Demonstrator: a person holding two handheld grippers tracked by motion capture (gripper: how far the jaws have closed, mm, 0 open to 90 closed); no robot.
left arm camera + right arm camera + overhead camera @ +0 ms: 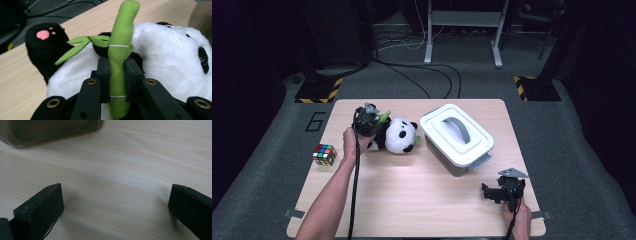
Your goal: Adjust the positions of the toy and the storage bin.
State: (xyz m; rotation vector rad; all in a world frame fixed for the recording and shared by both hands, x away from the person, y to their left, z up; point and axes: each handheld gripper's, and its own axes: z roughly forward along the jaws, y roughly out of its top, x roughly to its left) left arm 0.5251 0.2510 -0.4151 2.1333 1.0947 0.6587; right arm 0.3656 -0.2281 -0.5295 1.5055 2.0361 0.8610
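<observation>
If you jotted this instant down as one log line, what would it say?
left gripper: shut on green bamboo stalk of panda plush | right gripper: open, empty, over table | lidded box: closed

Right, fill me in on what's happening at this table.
A person works two handheld grippers at a pale wooden table. The left gripper is shut on the green plush bamboo stalk of a black-and-white panda soft toy. The right gripper rests open near a lidded white plastic box. A multicoloured puzzle cube sits aside.
</observation>
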